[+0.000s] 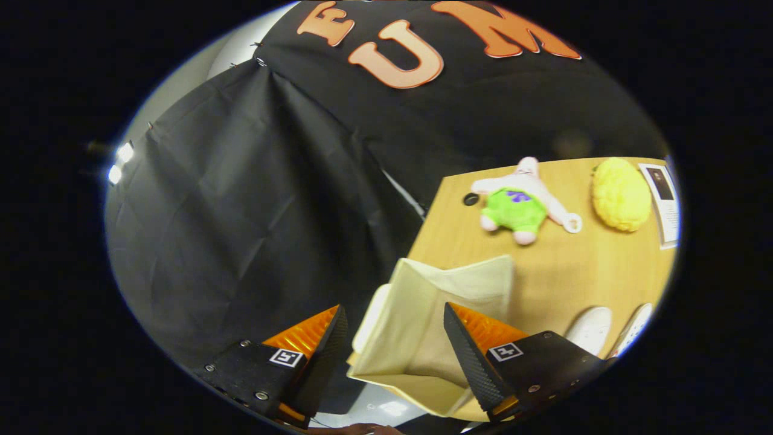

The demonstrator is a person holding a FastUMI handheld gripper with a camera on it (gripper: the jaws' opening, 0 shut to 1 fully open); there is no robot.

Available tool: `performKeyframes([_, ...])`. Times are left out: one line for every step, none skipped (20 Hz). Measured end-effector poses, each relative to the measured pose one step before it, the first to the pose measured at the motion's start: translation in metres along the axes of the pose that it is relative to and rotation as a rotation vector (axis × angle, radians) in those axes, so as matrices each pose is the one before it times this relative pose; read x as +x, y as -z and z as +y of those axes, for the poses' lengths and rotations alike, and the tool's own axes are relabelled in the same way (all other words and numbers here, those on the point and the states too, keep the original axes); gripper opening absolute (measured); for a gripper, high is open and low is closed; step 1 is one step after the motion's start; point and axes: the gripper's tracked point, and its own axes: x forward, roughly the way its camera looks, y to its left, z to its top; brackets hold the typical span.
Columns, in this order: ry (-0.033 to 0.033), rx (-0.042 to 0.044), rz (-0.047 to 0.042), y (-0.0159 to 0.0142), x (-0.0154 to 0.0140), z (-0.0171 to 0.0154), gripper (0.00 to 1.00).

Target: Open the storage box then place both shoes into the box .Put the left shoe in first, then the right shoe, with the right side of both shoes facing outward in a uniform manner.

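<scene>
A cream fabric storage box (444,290) stands open on the wooden table (580,266), at its near corner, and its inside looks bare. My gripper (395,320) hovers above the box, open, with nothing held; the box mouth shows through the gap between the fingers. Two white shoes lie on the table to the right of the right finger: one (589,329) close beside it, the other (634,329) further right and partly cut off.
Beyond the box lie a pink and green star plush (522,202), a yellow plush (621,193), a small black disc (471,199) and a printed sheet (663,202). Left of the table edge, black cloth drops away.
</scene>
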Motion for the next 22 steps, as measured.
performKeyframes([0.05735,0.00093,0.00215,0.00709,-0.00422,-0.02945,0.96])
performKeyframes([0.0388,0.00556,0.01051,0.00805,-0.00257,-0.0234,0.96])
performKeyframes([0.03358,0.01286,0.0148,0.01018,-0.00095,-0.01951,0.96])
performKeyframes([0.0333,0.00996,0.01223,0.00969,-0.00288,-0.0194,0.96])
performKeyframes([0.0309,0.00126,0.00353,0.00901,-0.00356,-0.02153,0.96])
performKeyframes([0.03457,-0.00943,0.00927,0.00781,-0.00233,-0.02054,0.96])
performKeyframes([0.02674,-0.00818,0.01861,0.01186,-0.0018,-0.01706,0.96])
performKeyframes([0.00143,-0.0011,0.02796,0.01321,-0.00094,-0.01352,0.96])
performKeyframes([0.00073,0.00803,0.01201,0.01014,0.00344,-0.01223,0.96])
performKeyframes([0.01893,-0.00155,0.01213,0.00709,0.00164,-0.01442,0.96])
performKeyframes([0.02393,-0.01201,0.0117,0.00746,0.00273,-0.01282,0.96])
performKeyframes([0.02555,-0.01566,0.01566,0.00847,0.00418,-0.01358,0.96])
performKeyframes([0.01436,-0.02066,0.02154,0.00962,0.00454,-0.00835,0.95])
performKeyframes([0.01142,-0.02032,0.02179,0.00887,0.00408,-0.00786,0.95])
performKeyframes([0.00587,-0.01637,0.02101,0.0085,0.00363,-0.00398,0.93])
performKeyframes([-0.00007,-0.01036,0.0182,0.00654,0.00354,-0.00401,0.92])
performKeyframes([-0.00317,-0.00469,0.01167,0.00411,0.00423,-0.00252,0.9])
performKeyframes([0.00019,-0.00238,0.00557,0.00187,0.00427,-0.00272,0.89])
performKeyframes([-0.00119,-0.00309,0.01329,0.00329,0.00473,-0.00172,0.86])
performKeyframes([-0.00255,-0.00678,0.0177,0.00386,0.0061,-0.00065,0.84])
performKeyframes([0.00459,-0.00753,0.02564,0.00641,0.0045,-0.00008,0.79])
performKeyframes([-0.00794,-0.01288,0.00596,0.00317,0.00458,0.00367,0.75])
